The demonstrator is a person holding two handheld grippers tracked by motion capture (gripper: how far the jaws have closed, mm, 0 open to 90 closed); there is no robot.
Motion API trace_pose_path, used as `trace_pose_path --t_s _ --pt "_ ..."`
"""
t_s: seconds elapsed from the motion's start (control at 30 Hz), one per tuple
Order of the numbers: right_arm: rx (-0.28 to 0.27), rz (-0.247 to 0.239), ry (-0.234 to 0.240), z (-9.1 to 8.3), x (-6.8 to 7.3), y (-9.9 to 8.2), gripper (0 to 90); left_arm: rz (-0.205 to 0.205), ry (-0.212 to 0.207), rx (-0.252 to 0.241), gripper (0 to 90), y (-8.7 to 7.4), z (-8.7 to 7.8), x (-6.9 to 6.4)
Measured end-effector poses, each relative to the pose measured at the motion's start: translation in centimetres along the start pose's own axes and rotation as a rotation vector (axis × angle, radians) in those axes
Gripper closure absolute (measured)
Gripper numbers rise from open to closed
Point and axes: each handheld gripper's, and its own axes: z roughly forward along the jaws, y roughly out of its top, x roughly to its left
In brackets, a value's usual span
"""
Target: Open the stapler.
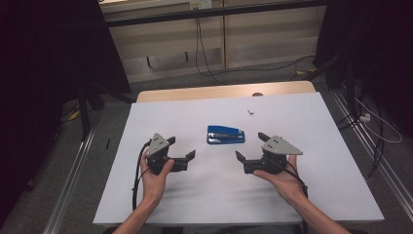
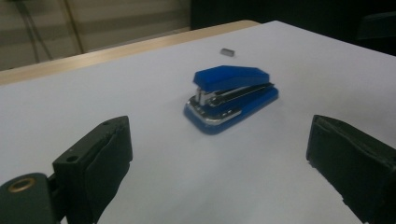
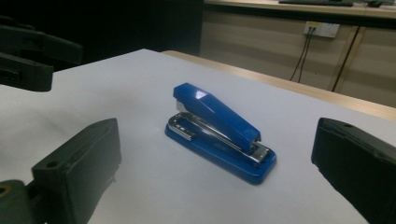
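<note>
I hold my left tongs [image 1: 181,147] and right tongs [image 1: 251,146] wide open and empty, one on each side of the blue stapler [image 1: 225,134], so either can grab it. It lies mid-table [image 1: 160,195], nearer the far edge.

The stapler [image 1: 225,135] lies on the bench [image 1: 302,195] near its middle, between the left gripper [image 1: 181,147] and the right gripper [image 1: 249,146]. A small block [image 1: 251,111] lies behind it, toward the far edge and slightly right.
</note>
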Motion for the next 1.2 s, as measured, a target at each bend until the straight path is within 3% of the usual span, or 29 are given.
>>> trace_pose_path --t_s 0.17,0.3,0.43,0.57,0.83,0.9,1.0,1.03,1.13,1.2 --pt "0.009 0.003 0.023 1.3 0.0 0.3 3.5 -0.009 0.011 0.008 6.5 0.5 1.3 0.2" --pt "0.022 0.006 0.022 2.6 -0.2 0.5 4.6 0.007 0.011 0.025 6.4 0.9 2.6 0.5" --pt "0.024 0.043 0.041 3.7 -0.2 0.5 9.7 0.019 0.004 0.012 6.3 1.3 3.9 0.7" --pt "0.042 0.024 0.047 4.5 0.1 0.5 11.0 0.016 -0.008 0.026 5.7 1.0 4.4 0.5" --pt "0.051 0.011 0.038 5.9 -0.1 0.5 21.5 0.019 0.008 0.029 5.5 1.7 5.7 1.8" --pt "0.058 0.007 0.048 6.3 -0.2 0.5 30.1 0.019 0.001 0.027 5.5 2.2 6.6 2.3" --pt "0.074 -0.006 0.058 6.8 -0.3 0.6 31.5 0.029 0.006 0.03 5.8 2.3 7.0 2.5" --pt "0.061 0.006 0.069 7.1 -0.4 0.6 38.5 0.02 0.01 0.026 5.8 2.1 7.3 2.6" --pt "0.077 0.004 0.084 7.7 -0.3 0.3 43.3 -0.009 0.008 0.039 5.1 1.8 7.5 2.8" --pt "0.097 -0.004 0.087 8.0 -0.2 0.1 44.3 -0.022 0.046 0.062 2.9 1.8 7.6 2.7"
